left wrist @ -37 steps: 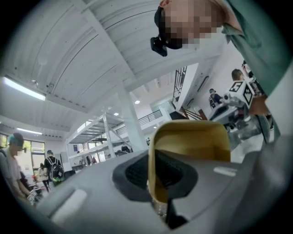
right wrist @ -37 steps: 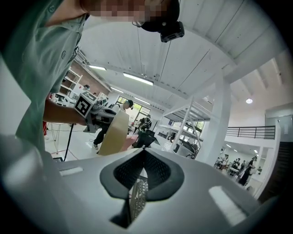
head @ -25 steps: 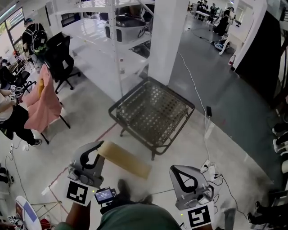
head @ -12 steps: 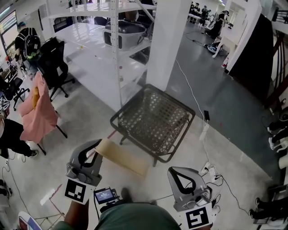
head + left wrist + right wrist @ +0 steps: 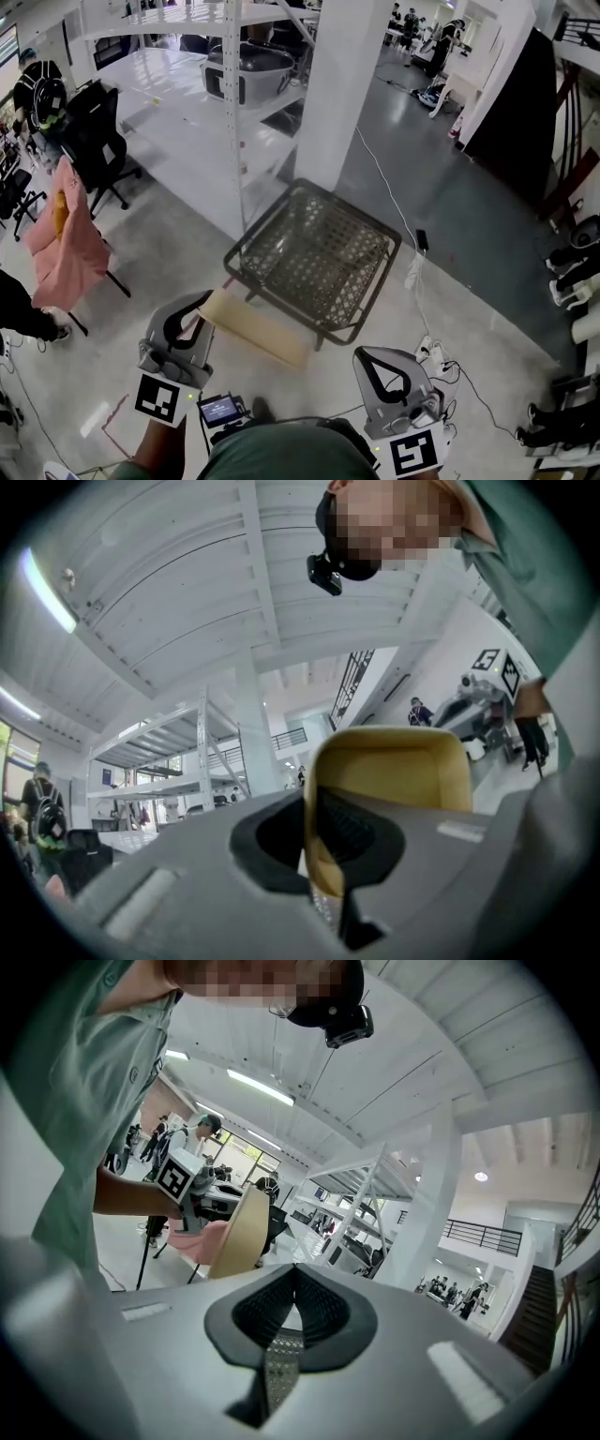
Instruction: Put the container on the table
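Observation:
A flat tan container [image 5: 258,328] sticks out to the right from my left gripper [image 5: 202,305], which is shut on its near rim. In the left gripper view the container [image 5: 394,766] stands on edge between the closed jaws of the left gripper [image 5: 314,836]. It hangs above the floor, just short of a low dark mesh table [image 5: 314,258]. My right gripper [image 5: 375,361] is shut and holds nothing. In the right gripper view, the pads of the right gripper [image 5: 295,1283] meet, and the container [image 5: 239,1232] shows off to the left.
Behind the mesh table stand a white pillar [image 5: 342,84] and a metal rack holding a grey bin [image 5: 246,70]. A long white table [image 5: 178,103] runs at the back left. A black office chair [image 5: 94,141] and a pink-draped chair [image 5: 66,239] are at left. Cables and a power strip [image 5: 431,352] lie at right.
The whole view has moved forward across the room, and the chairs have slid toward the left edge. Both grippers keep their places in view; the container stays in the left one.

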`<state>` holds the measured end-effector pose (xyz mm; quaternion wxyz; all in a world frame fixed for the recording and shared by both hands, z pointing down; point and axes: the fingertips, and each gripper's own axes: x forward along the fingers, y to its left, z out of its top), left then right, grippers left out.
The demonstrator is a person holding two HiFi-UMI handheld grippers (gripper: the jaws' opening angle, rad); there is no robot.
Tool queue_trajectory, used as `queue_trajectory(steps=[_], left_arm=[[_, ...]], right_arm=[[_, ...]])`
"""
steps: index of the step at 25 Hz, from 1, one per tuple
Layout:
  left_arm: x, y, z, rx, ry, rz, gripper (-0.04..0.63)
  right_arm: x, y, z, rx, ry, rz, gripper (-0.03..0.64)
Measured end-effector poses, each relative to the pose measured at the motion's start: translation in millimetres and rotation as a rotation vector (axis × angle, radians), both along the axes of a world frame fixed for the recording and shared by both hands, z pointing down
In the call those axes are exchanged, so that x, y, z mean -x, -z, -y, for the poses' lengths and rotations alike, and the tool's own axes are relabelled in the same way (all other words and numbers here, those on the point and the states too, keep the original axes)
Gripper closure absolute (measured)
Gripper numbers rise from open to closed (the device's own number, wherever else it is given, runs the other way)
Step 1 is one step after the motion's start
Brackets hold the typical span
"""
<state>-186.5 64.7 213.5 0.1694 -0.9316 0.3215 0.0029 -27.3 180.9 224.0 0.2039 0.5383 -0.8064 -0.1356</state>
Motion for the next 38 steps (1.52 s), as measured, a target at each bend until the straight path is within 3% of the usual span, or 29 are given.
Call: queue_trajectory(steps=[6, 11, 16, 30, 38], left_arm=[[8.0, -14.8, 22.8, 0.036, 0.025, -0.004, 0.584], [-6.0, -20.4, 34.3, 0.034, 0.071, 0.018, 0.583], [-19.5, -19.5, 43.6, 0.050, 0.171, 0.044, 0.584], [-109.4, -17.4, 67.8, 0.050, 0.364, 0.085, 0.583], [-129.2, -35.5, 97.2, 0.074, 0.361, 0.116, 0.584]], right_arm=[[9.0, -6.2, 27.0, 0.021, 0.035, -0.001, 0.611], [-13.0, -10.0, 47.3, 0.019, 0.080, 0.014, 0.611], [-35.0, -14.9, 77.1, 0.026, 0.182, 0.044, 0.611], [-126.8, -21.5, 133.8, 0.020, 0.405, 0.080, 0.611], [-149.9, -41.6, 160.3, 0.056, 0.391, 0.103, 0.611]])
